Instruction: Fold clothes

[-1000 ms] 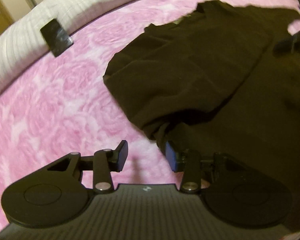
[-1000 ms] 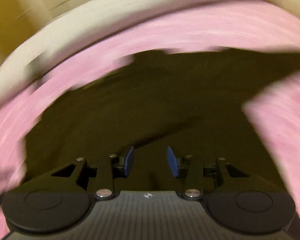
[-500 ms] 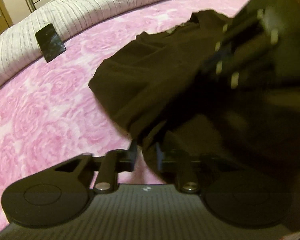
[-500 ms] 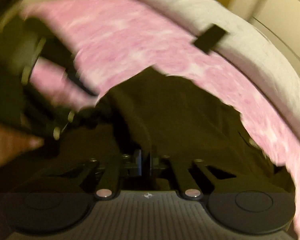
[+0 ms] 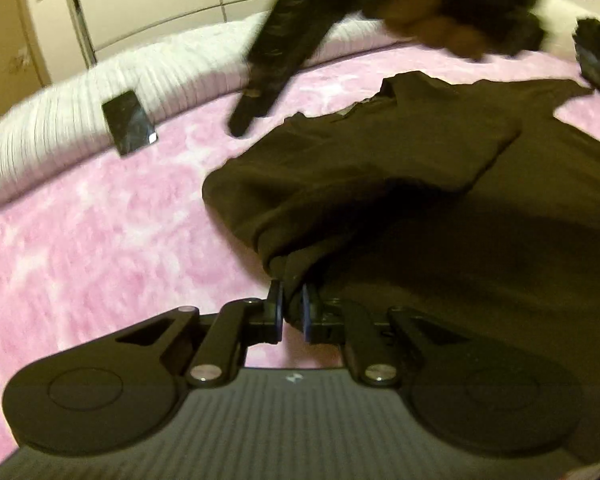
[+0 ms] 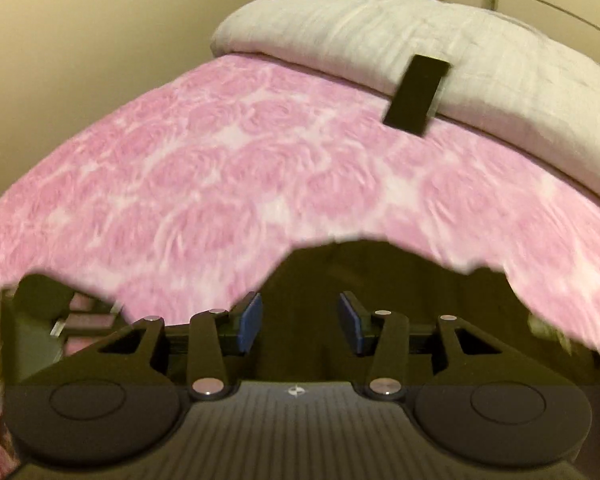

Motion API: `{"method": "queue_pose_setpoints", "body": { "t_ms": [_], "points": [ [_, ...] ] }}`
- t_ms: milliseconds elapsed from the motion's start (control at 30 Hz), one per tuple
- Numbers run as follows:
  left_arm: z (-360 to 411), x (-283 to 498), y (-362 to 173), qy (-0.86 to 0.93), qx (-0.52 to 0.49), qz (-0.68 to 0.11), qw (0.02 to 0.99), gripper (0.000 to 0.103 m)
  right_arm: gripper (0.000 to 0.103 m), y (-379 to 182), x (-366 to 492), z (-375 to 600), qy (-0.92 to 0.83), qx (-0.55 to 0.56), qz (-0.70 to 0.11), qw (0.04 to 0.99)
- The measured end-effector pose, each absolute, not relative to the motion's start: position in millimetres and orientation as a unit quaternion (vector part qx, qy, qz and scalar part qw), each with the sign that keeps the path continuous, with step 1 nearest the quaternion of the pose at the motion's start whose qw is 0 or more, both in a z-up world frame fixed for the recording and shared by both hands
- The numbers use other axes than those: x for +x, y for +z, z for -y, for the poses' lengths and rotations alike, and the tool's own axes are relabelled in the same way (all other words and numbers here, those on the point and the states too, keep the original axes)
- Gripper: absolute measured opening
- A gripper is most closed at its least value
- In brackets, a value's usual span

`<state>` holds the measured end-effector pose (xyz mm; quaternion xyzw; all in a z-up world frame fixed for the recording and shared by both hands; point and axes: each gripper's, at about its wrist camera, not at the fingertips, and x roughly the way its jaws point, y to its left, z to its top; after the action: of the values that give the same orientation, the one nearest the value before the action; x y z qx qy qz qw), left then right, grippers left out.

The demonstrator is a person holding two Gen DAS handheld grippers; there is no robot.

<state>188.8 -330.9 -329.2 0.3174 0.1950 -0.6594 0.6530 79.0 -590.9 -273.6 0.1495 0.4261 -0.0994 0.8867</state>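
While the left gripper [image 5: 291, 312] is clamped on a bunched edge of the dark garment [image 5: 420, 184] at the lower centre of the left wrist view, the cloth spreads toward the upper right over the pink floral blanket [image 5: 100, 240]. A black phone [image 5: 130, 122] lies at the upper left, on the border of the white quilt [image 5: 60, 136]. In the right wrist view, the right gripper [image 6: 298, 322] has its blue pads [image 6: 249, 320] apart with nothing between them, above the garment at the bottom of the frame.
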Motion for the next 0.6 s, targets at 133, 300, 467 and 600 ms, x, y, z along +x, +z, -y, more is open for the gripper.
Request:
{"method": "queue_pose_setpoints", "body": {
  "t_ms": [133,300,467,600],
  "points": [
    [325,195,-340,-0.652,0.314,-0.222,0.653,0.007,0.045,-298,124,635,-0.054,0.19,-0.455,0.868],
    [328,197,-343,-0.651,0.307,-0.229,0.655,0.006,0.045,-334,167,675,0.014,0.235,-0.523,0.819],
    [326,195,-343,-0.656,0.313,-0.222,0.651,0.006,0.043,-353,175,677,0.062,0.234,-0.59,0.77],
    [327,198,-344,-0.659,0.315,-0.221,0.646,0.006,0.043,-356,173,682,0.071,0.237,-0.607,0.755]
  ]
}}
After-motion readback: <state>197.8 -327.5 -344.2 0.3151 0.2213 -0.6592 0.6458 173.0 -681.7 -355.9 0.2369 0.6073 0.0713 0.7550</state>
